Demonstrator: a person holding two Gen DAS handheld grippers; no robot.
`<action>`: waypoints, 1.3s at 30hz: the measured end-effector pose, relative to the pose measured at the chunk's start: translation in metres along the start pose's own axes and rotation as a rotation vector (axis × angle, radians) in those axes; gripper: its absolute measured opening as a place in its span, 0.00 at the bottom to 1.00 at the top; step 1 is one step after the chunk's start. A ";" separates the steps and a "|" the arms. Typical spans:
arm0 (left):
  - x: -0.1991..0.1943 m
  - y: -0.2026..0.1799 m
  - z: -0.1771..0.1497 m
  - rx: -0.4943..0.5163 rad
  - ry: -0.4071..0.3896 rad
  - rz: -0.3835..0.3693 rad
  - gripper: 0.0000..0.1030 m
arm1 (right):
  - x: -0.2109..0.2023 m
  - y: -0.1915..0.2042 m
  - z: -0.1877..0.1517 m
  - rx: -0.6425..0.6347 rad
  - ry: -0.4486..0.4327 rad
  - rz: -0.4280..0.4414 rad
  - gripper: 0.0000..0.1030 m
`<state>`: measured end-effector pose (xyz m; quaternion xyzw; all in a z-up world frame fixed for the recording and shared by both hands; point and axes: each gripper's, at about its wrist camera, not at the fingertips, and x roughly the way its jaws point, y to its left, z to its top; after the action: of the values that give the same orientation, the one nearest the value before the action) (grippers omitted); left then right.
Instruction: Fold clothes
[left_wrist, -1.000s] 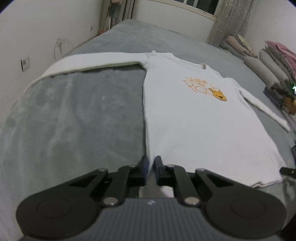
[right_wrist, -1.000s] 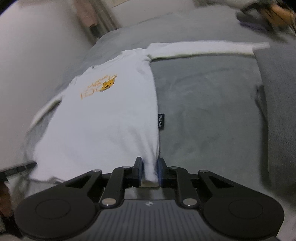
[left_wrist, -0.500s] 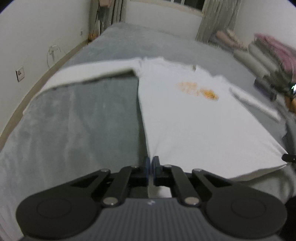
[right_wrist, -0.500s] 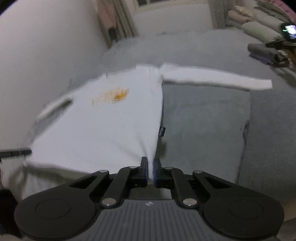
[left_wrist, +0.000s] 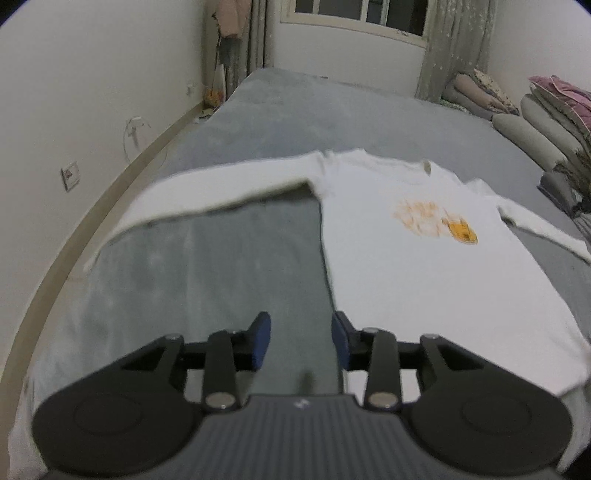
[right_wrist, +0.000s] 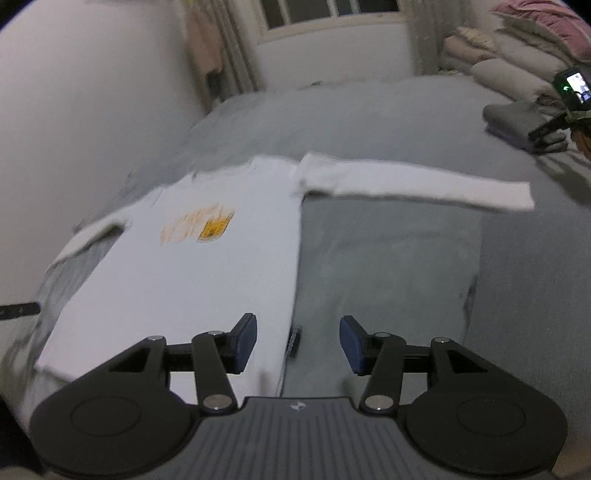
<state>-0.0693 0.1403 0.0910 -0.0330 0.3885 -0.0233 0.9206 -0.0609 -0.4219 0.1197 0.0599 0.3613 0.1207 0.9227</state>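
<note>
Shirt (left_wrist: 424, 266) lies flat on the grey bed (left_wrist: 229, 258), sleeves spread; my left gripper (left_wrist: 301, 341) and right gripper (right_wrist: 297, 341) have just released its bottom corners. Both jaws are opening, pinching nothing. Smoothing looks finished; folding comes next.

Both grippers' jaws opening — shirt (left_wrist: 424, 280) hem released, no longer pinched.
</note>
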 end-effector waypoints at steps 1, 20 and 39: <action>0.006 0.002 0.011 0.004 -0.006 -0.009 0.41 | 0.007 0.000 0.007 -0.014 -0.007 0.003 0.47; 0.238 -0.037 0.201 0.254 -0.042 -0.094 0.67 | 0.239 0.031 0.195 -0.444 0.011 0.029 0.47; 0.326 -0.082 0.210 0.301 -0.054 0.148 0.08 | 0.321 0.057 0.207 -0.518 -0.044 -0.105 0.02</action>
<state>0.3067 0.0447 0.0107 0.1336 0.3569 -0.0124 0.9245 0.2980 -0.2862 0.0728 -0.1946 0.3007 0.1598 0.9199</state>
